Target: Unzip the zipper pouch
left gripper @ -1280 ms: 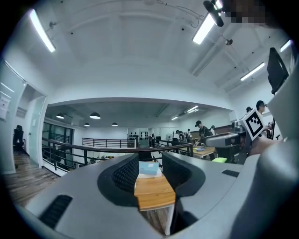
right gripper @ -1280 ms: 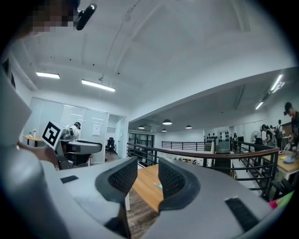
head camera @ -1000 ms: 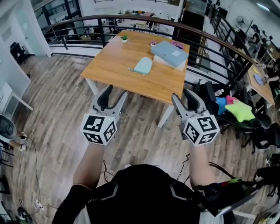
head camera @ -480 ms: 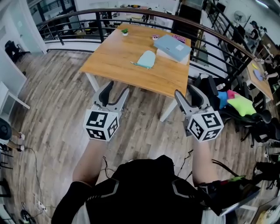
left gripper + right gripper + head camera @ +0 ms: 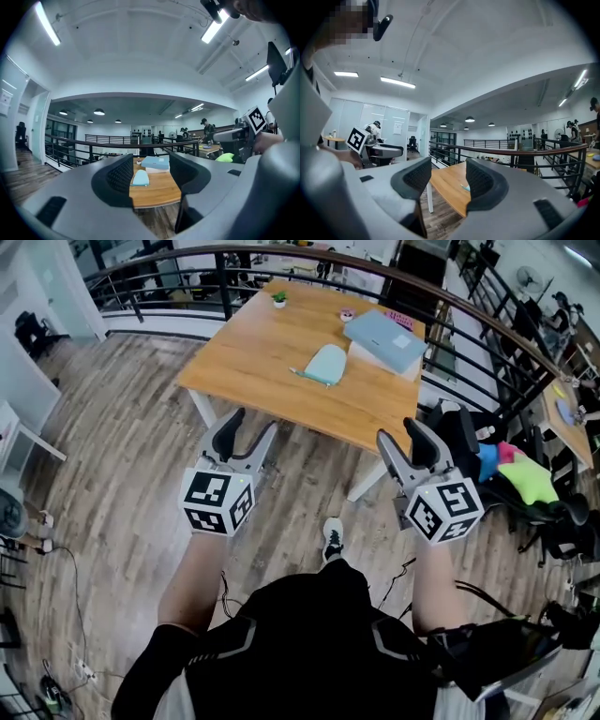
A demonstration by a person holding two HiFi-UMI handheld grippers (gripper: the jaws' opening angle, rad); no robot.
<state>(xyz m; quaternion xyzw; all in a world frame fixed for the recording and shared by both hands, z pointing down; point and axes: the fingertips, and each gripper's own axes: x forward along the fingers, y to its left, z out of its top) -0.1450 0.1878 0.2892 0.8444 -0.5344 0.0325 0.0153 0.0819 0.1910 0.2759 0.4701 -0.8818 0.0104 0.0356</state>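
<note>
Left hand-held gripper (image 5: 246, 427), right hand-held gripper (image 5: 412, 432) released, short of counter (image 5: 253, 362); zipper pouch (image 5: 327, 364) on it likely soft, light: pin body, pinch zipper end.

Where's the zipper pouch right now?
In the head view the pale green pouch lies flat on the wooden table, near the top centre, just left of the blue box.
</note>
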